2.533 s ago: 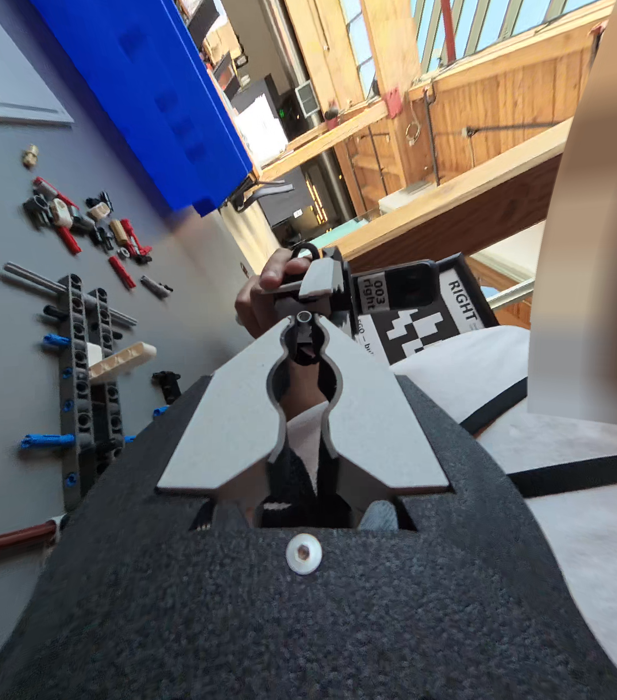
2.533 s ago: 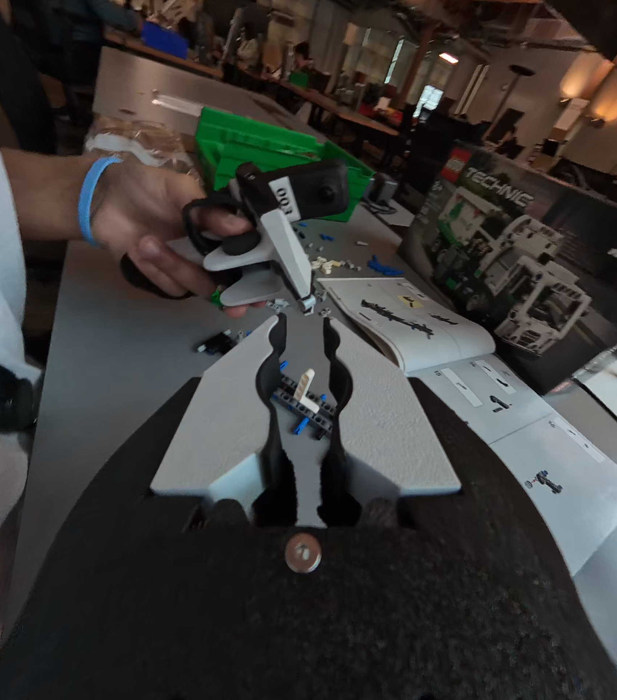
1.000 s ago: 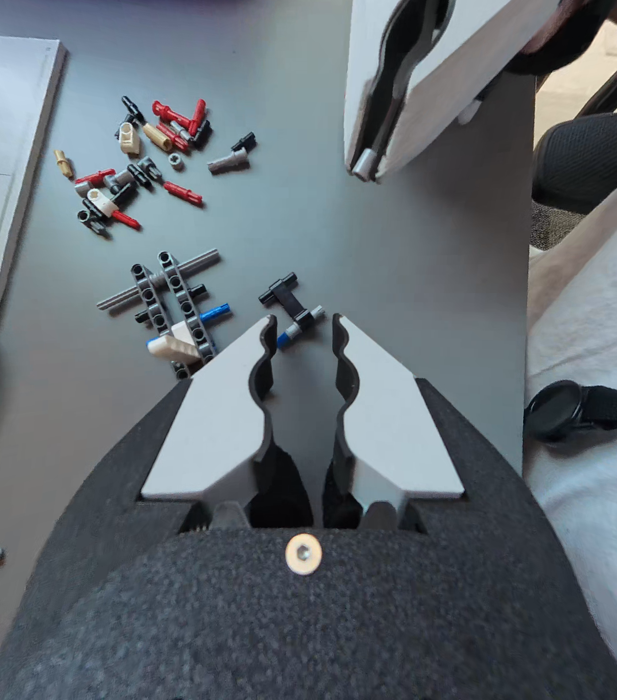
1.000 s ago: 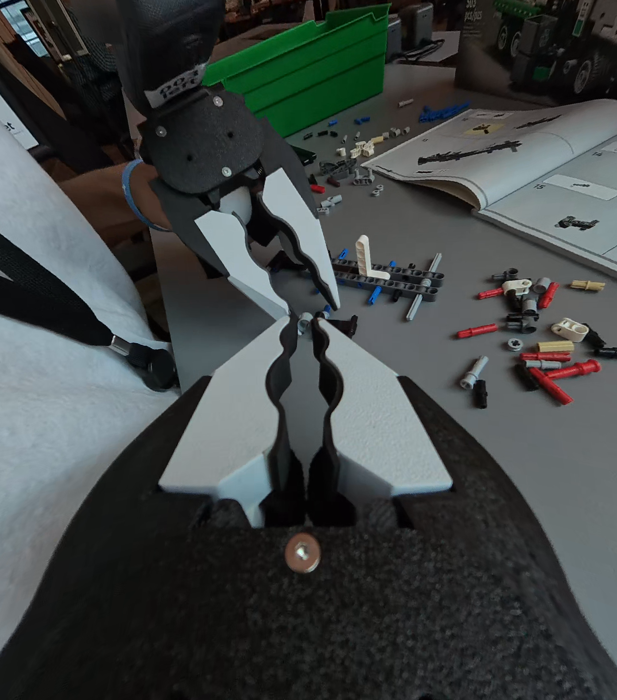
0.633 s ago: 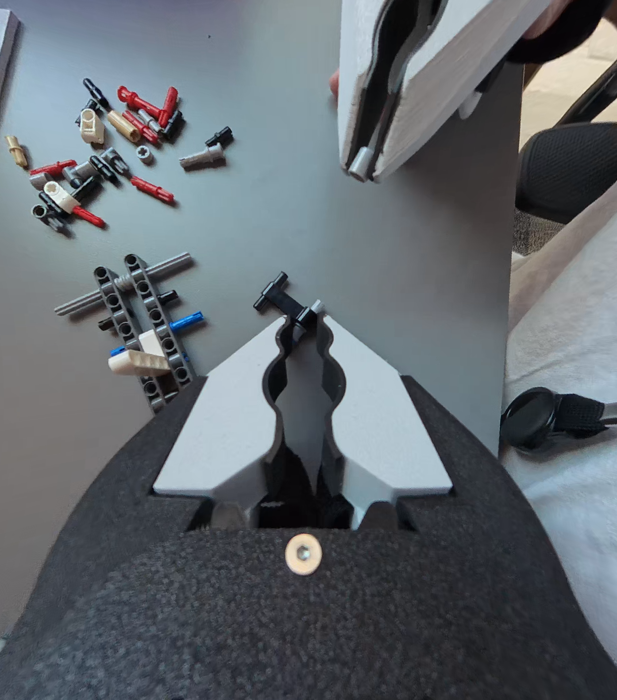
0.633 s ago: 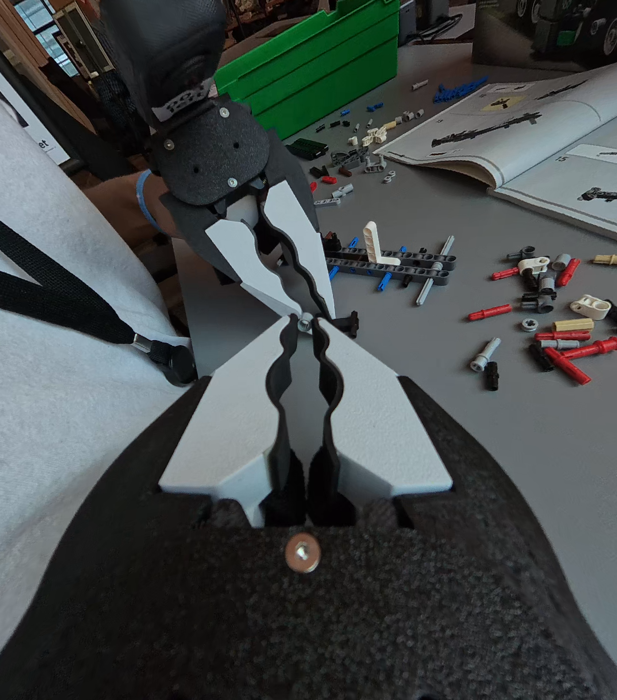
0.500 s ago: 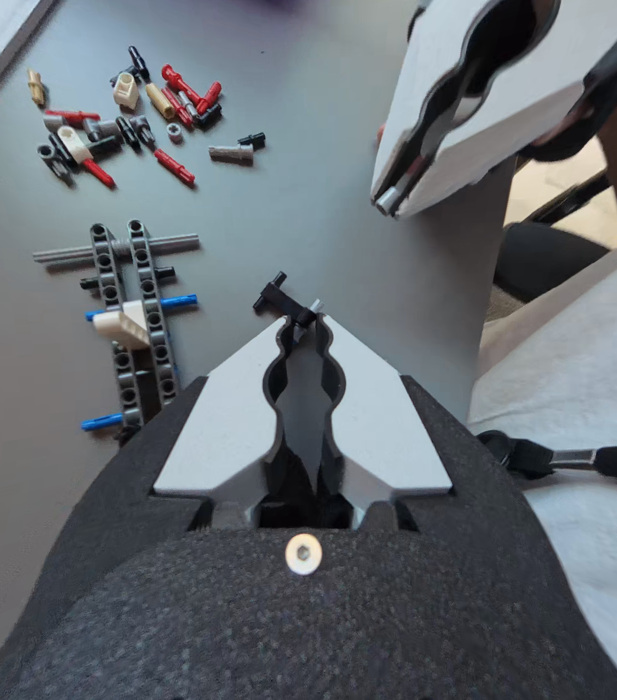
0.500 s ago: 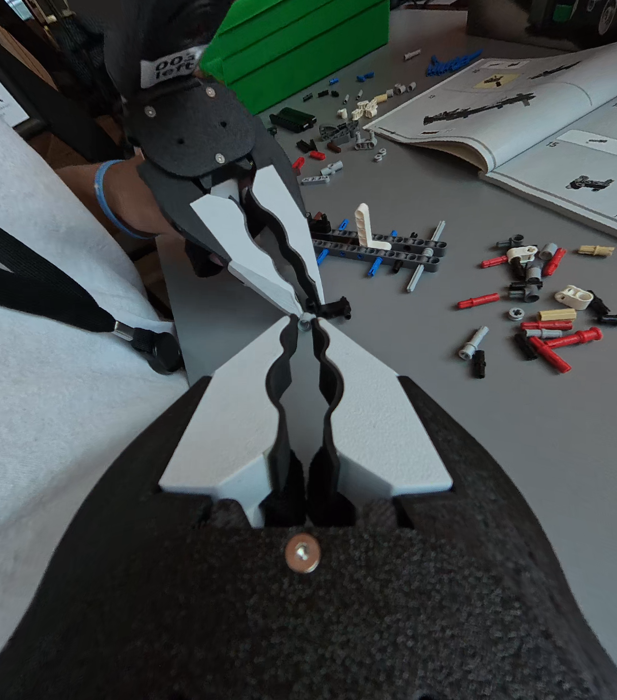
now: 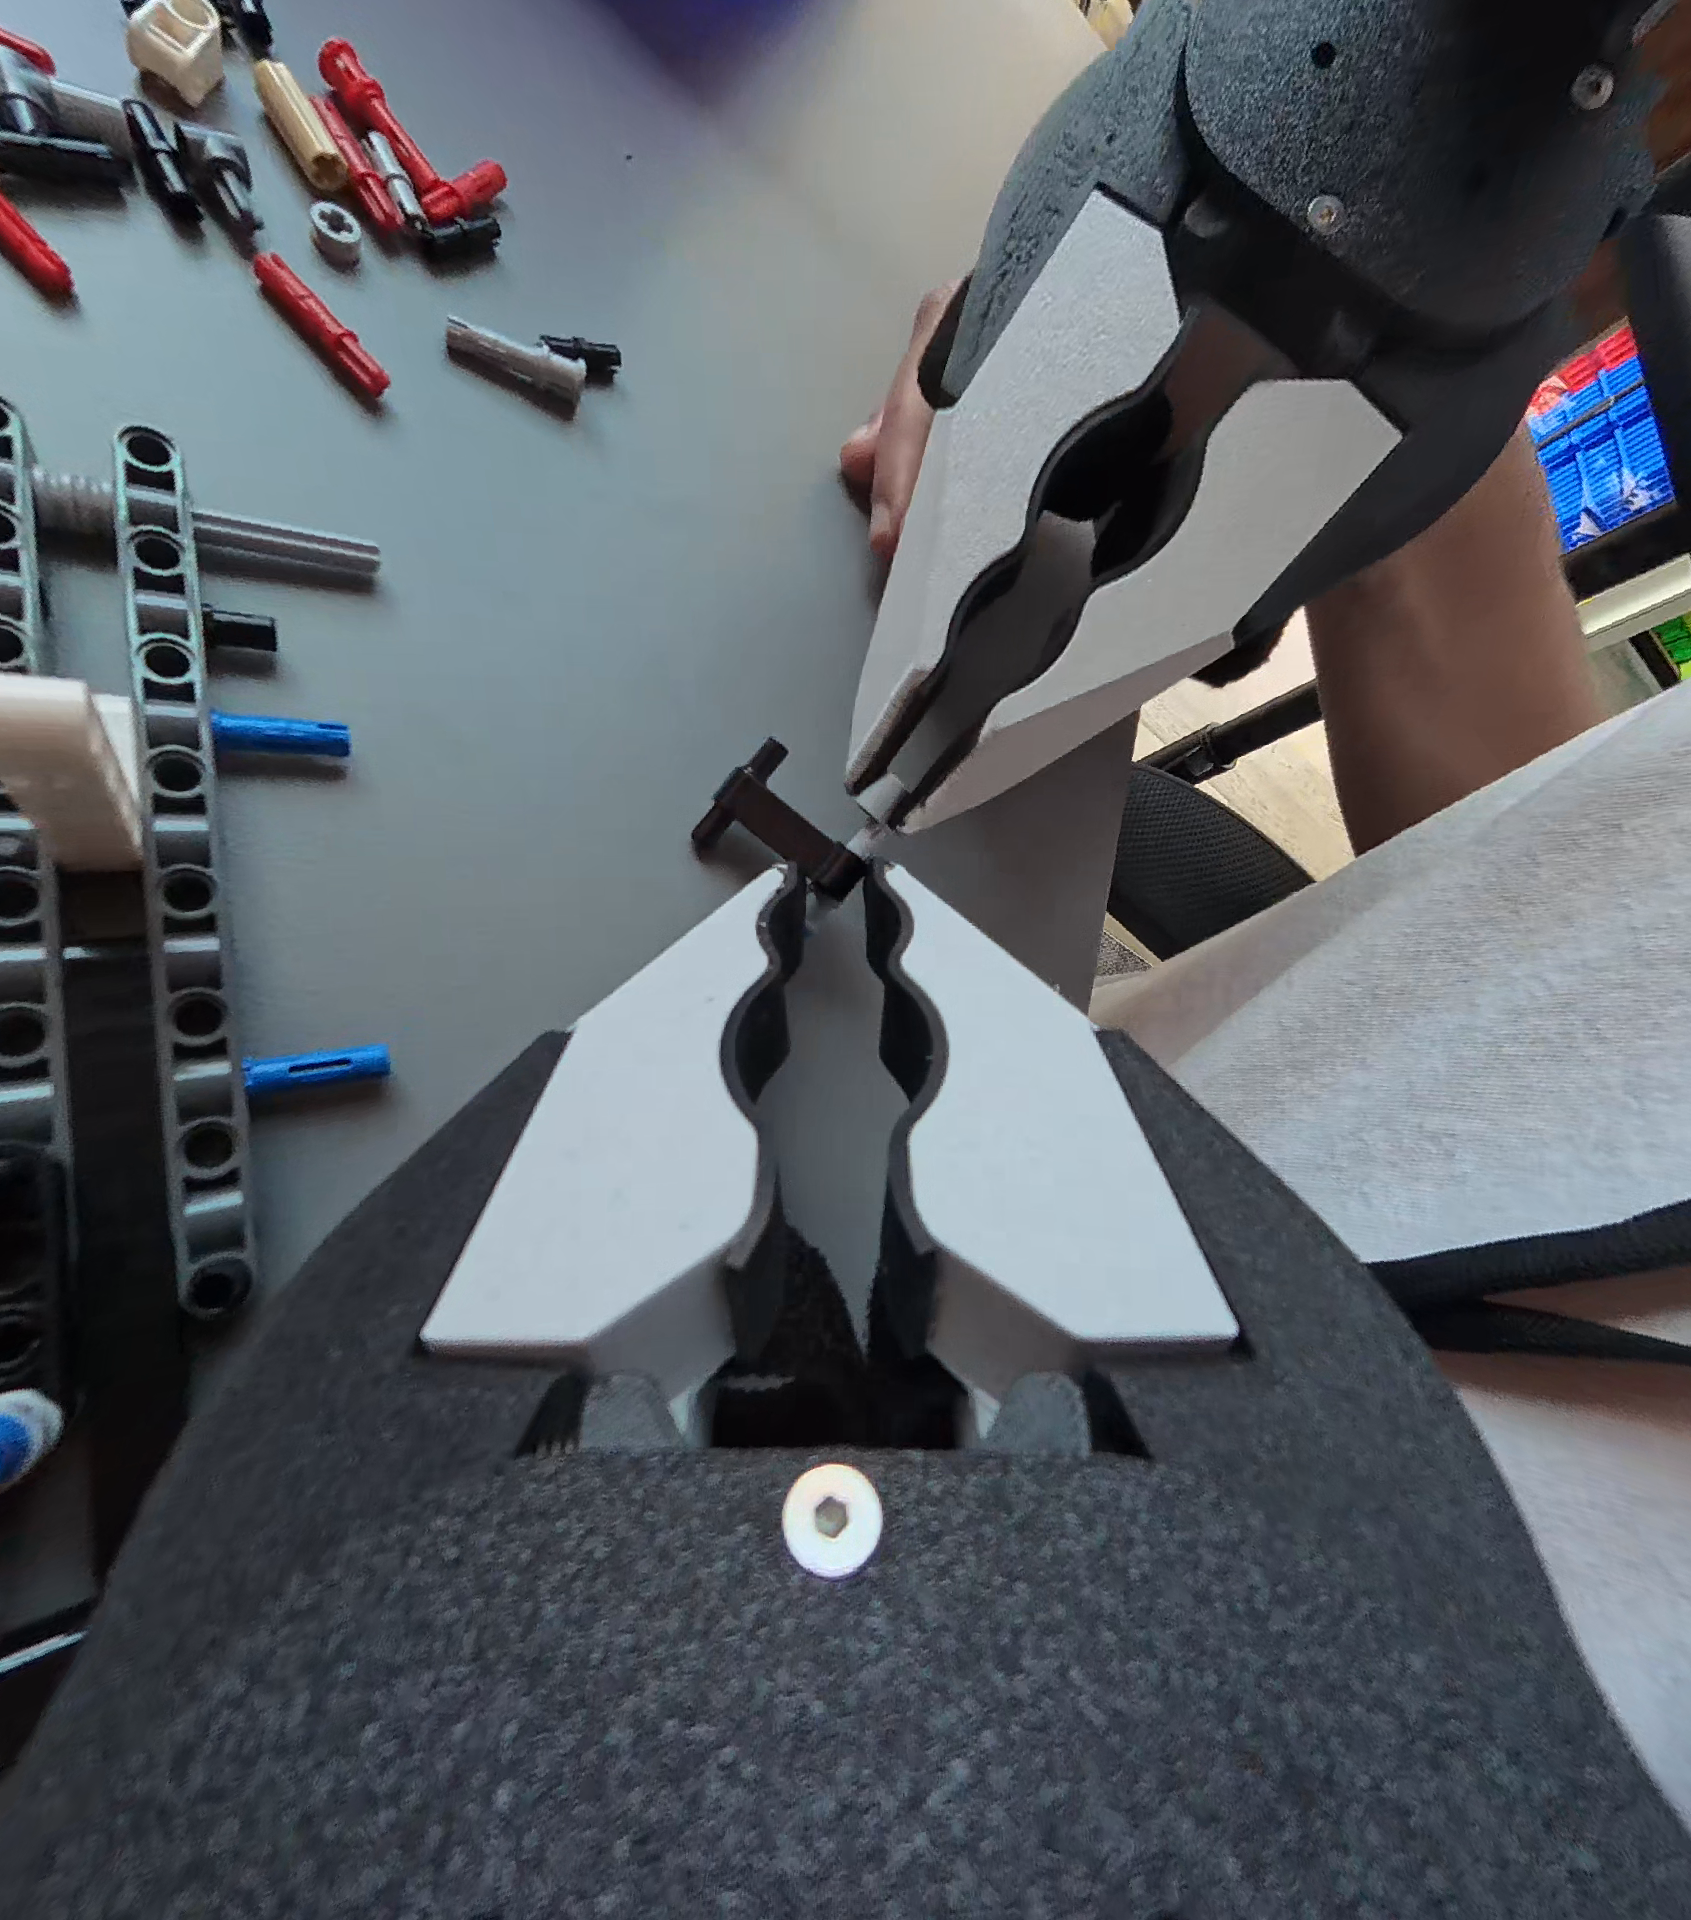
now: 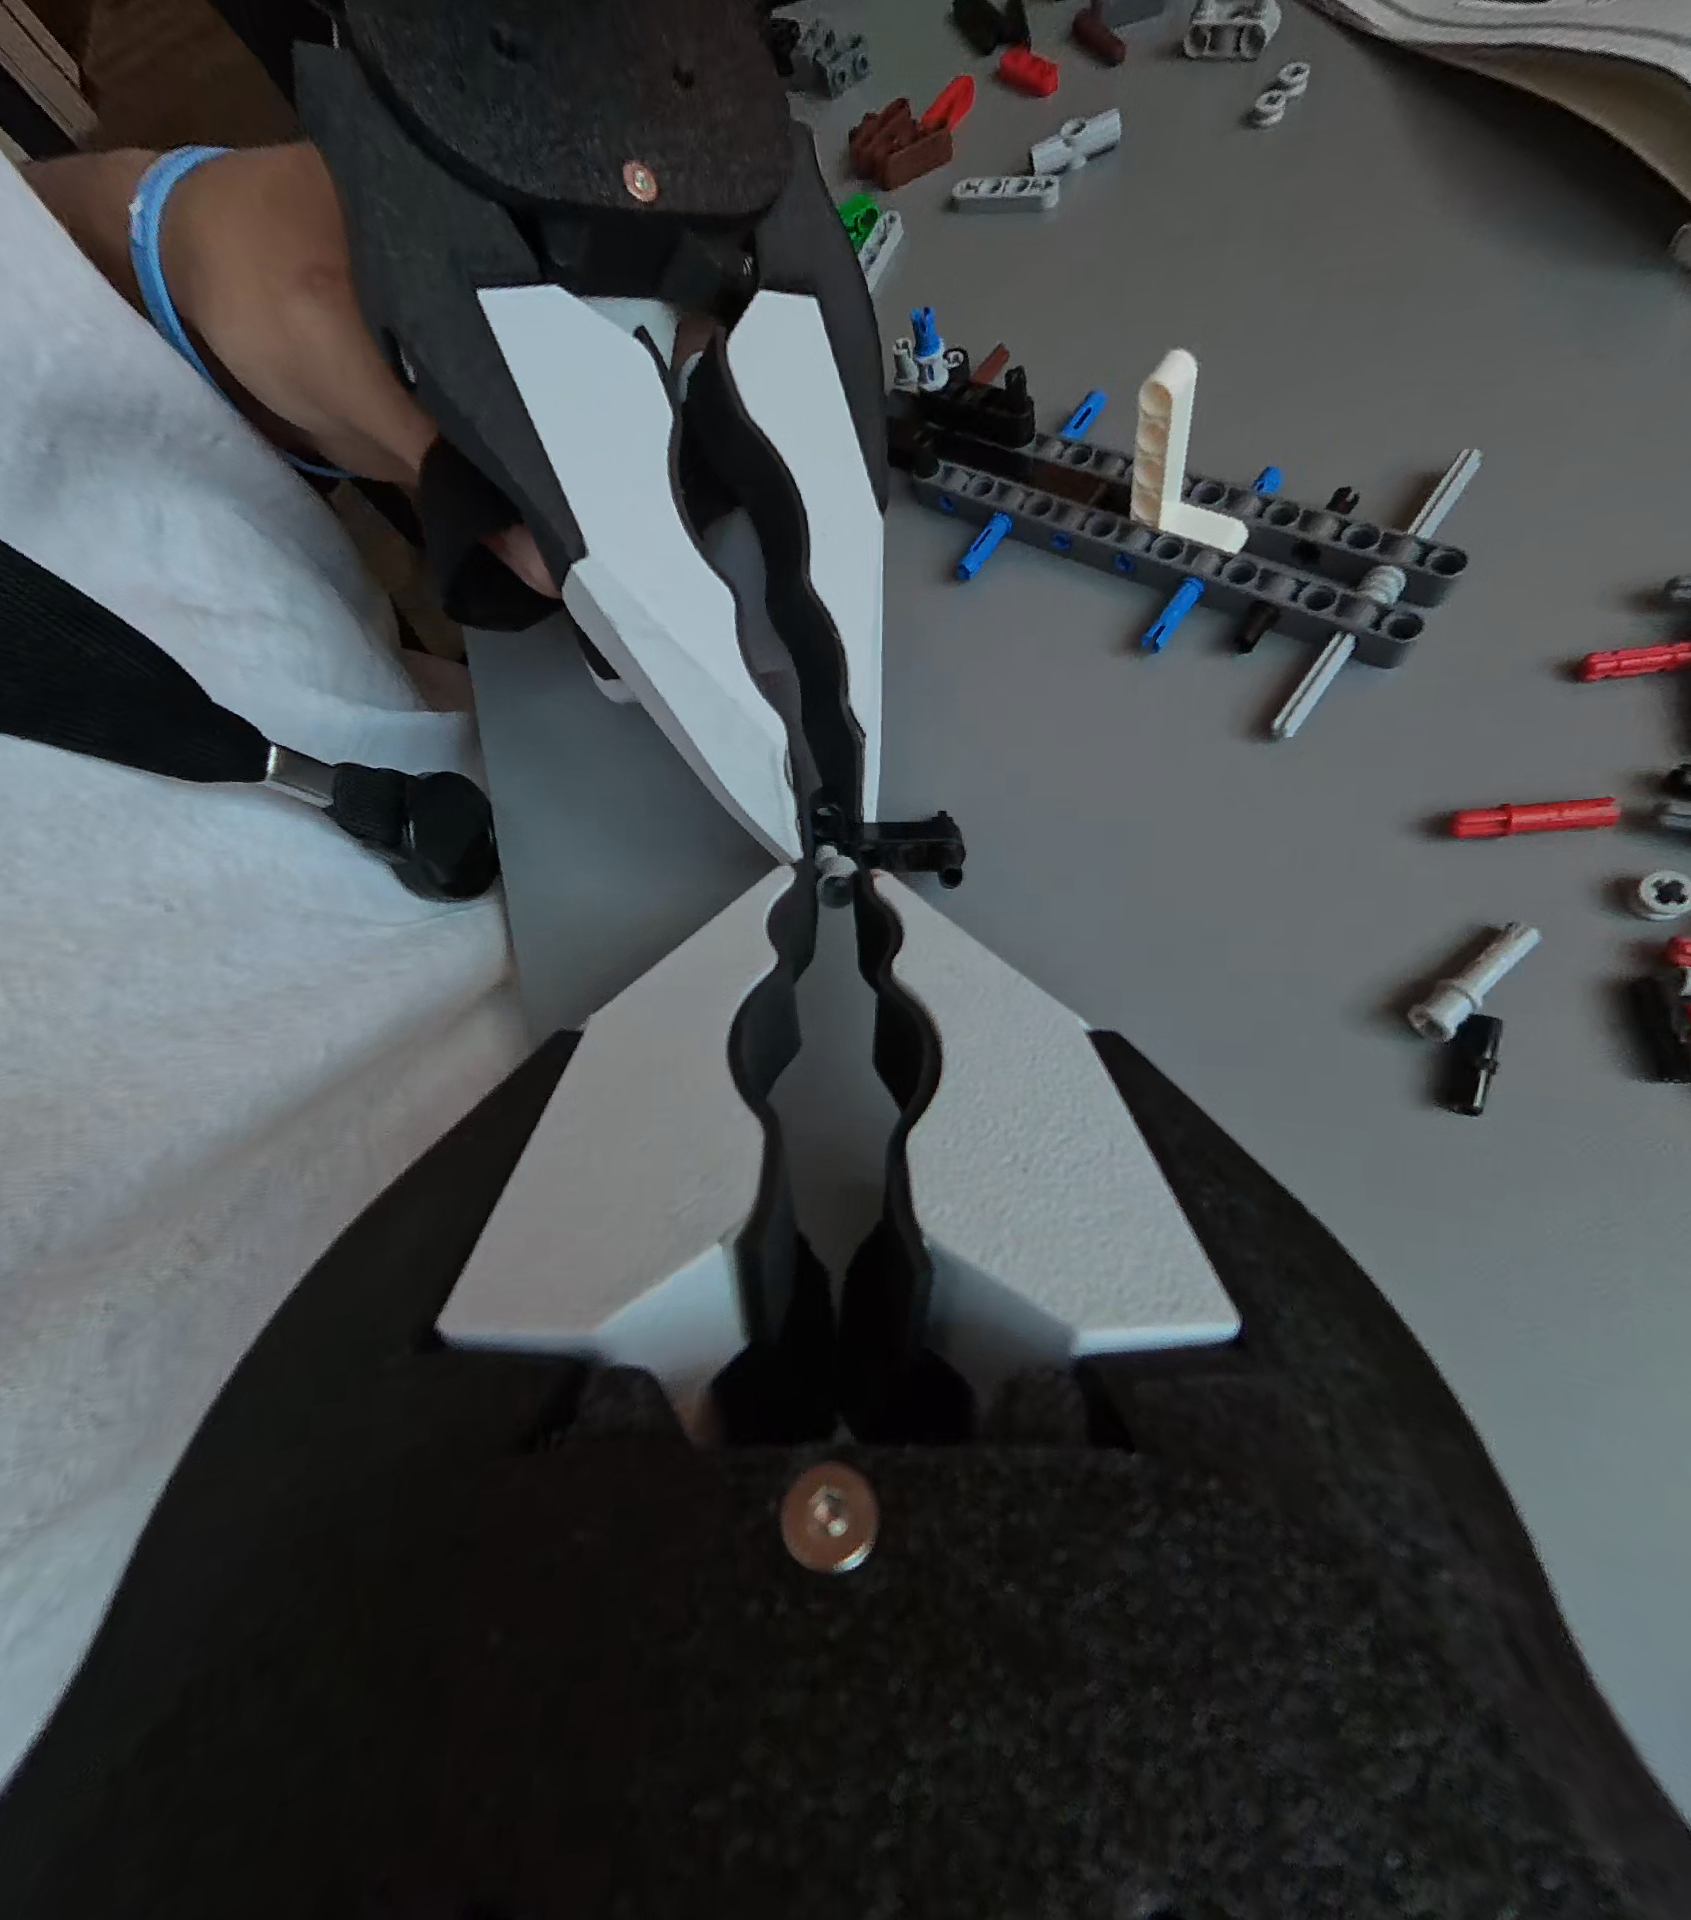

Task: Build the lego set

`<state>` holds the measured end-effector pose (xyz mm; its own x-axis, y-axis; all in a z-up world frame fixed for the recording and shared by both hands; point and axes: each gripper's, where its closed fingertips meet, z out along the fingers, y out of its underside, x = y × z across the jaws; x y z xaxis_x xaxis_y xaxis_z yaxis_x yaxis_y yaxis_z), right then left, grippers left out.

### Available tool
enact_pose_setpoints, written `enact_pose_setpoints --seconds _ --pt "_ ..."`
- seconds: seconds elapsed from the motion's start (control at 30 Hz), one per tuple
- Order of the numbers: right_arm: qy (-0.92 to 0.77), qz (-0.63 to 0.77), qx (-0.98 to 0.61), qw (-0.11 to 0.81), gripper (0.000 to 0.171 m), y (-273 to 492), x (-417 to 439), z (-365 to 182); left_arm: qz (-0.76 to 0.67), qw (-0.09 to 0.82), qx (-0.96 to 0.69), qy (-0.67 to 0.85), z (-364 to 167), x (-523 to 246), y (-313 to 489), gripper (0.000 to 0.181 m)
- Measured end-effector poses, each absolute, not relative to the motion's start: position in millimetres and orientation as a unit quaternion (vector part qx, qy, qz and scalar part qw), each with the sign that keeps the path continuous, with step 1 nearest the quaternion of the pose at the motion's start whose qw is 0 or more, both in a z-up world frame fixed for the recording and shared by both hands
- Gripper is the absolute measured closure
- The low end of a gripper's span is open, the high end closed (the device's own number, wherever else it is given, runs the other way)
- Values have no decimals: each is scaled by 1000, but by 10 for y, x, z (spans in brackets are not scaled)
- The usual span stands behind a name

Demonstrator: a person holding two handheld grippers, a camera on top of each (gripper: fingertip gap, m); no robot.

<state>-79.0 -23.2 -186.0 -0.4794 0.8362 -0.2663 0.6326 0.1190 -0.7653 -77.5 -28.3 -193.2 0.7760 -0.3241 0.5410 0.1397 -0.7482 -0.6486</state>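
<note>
Left wrist view: our left gripper (image 9: 825, 883) pinches the black connector (image 9: 768, 816), held above the table (image 9: 612, 582), long axis running away leftward. Our right gripper (image 9: 877, 805) clamps a grey pin (image 9: 870, 821), tip-to-tip with the connector's near end.

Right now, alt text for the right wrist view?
The right gripper, nearly shut, pinches a small light grey pin against a black T-shaped connector that the left gripper grips tip to tip with it above the grey table. Beyond lie a dark grey beam assembly with a white L-piece and scattered red, black and grey pins.
</note>
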Motion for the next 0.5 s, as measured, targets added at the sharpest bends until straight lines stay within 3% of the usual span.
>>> enact_pose_setpoints --seconds 0.03,0.5 --pt "-743 437 -494 114 167 -228 -793 -1862 -334 350 -874 51 -1931 -776 -283 171" --pt "-743 450 -488 85 168 -269 -775 -1863 -355 341 -869 52 -1924 -778 -291 172"
